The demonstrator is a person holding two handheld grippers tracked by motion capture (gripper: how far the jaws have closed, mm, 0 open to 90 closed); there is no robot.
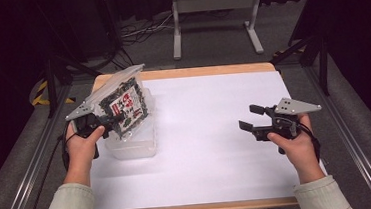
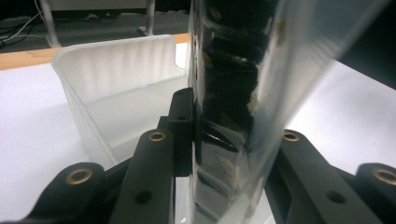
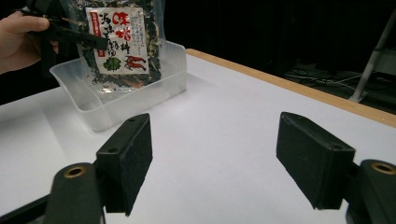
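A clear packet (image 1: 126,106) of dark dried food with a red and white label hangs upright over a translucent plastic tub (image 1: 133,151) at the table's left. My left gripper (image 1: 114,121) is shut on the packet's edge. In the left gripper view the packet (image 2: 233,93) is pinched between the black jaws of the left gripper (image 2: 229,121), with the tub (image 2: 116,60) behind. My right gripper (image 1: 249,117) rests open at the right with nothing between its jaws. From the right gripper (image 3: 229,154) I see the packet (image 3: 123,42) dipping into the tub (image 3: 116,112).
White paper (image 1: 211,132) covers the wooden table top (image 1: 186,73). A grey metal stand (image 1: 213,4) and cables lie on the floor beyond the far edge. Metal rails run along both sides of the table.
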